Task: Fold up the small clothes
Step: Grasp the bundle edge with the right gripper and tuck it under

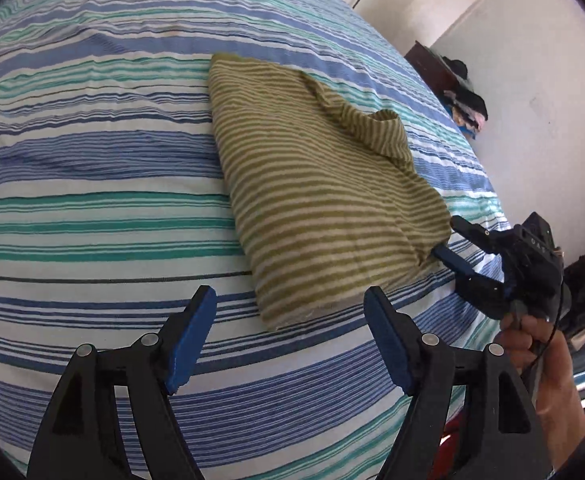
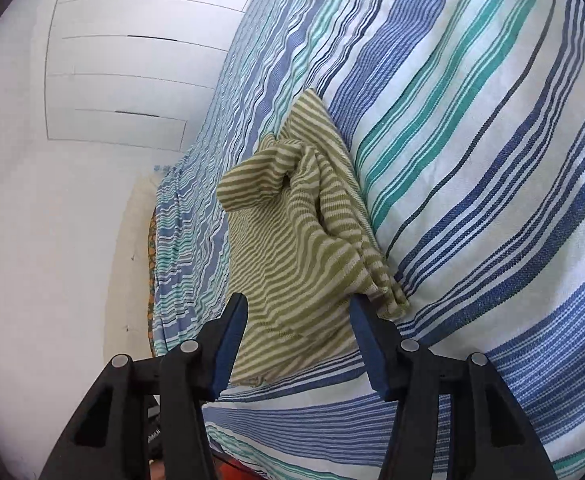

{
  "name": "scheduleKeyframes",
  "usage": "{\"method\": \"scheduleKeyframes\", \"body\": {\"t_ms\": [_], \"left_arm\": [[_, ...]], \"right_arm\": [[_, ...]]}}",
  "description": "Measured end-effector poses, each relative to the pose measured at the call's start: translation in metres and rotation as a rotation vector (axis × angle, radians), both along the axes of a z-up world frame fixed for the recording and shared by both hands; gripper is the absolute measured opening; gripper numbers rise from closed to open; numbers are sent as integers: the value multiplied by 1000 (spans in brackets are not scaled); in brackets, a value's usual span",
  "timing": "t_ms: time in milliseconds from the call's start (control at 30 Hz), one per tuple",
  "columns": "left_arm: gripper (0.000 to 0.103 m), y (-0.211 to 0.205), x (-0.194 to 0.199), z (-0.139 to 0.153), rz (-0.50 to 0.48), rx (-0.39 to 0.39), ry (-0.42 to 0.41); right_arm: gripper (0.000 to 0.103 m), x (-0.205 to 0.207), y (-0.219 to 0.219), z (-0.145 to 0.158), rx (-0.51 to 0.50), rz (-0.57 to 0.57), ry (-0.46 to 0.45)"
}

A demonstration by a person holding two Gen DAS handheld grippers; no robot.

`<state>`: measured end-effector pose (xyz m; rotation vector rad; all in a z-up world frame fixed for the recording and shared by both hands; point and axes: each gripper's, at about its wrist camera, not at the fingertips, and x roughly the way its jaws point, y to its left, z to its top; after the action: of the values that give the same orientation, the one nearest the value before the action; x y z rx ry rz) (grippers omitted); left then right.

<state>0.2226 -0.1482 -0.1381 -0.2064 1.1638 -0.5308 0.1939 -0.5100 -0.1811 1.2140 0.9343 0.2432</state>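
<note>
Right gripper (image 2: 298, 344) spread wide at our garment's (image 1: 316, 192) near-right corner, fabric between its fingers, not clamped. Left gripper (image 1: 290, 332) also wide, bare, just short of the near edge. Garment lies on the bed (image 1: 92, 200), long axis running away from us; right is nearer.

A bed (image 1: 92, 184) covered with a sheet striped in blue, teal and white fills most of both views. Beyond its far edge stands a white wall (image 1: 532, 92), and against it a dark wooden piece of furniture (image 1: 432, 68) carries a heap of dark and coloured clothes (image 1: 466, 108). The right wrist view shows white panelled cupboard doors (image 2: 132, 64).
</note>
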Motion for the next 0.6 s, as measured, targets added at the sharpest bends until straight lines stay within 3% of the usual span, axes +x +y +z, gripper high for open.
{"method": "scheduleKeyframes", "body": {"t_ms": [67, 200, 233, 267, 333, 433, 533, 600], "left_arm": [[78, -7, -8, -4, -22, 34, -43], [75, -22, -16, -9, -55, 174, -146], [53, -20, -15, -13, -36, 193, -146], [24, -14, -10, -18, -9, 168, -115], [9, 3, -2, -25, 52, 29, -40], [7, 10, -7, -21, 79, -13, -58], [7, 12, -9, -32, 87, 23, -35], [7, 10, -6, -46, 84, 37, 13]], "right_arm": [[9, 6, -2, -9, 23, -23, 28], [7, 7, -2, -4, -21, -34, 36], [7, 6, -2, -2, -27, -35, 37], [5, 5, -2, 0, -34, -36, 37], [4, 0, -3, 4, -52, -29, 36], [4, -3, 8, 18, -74, -9, 12], [3, -15, 13, 34, -118, -2, -28], [4, -19, 9, 17, -143, 12, 46]]}}
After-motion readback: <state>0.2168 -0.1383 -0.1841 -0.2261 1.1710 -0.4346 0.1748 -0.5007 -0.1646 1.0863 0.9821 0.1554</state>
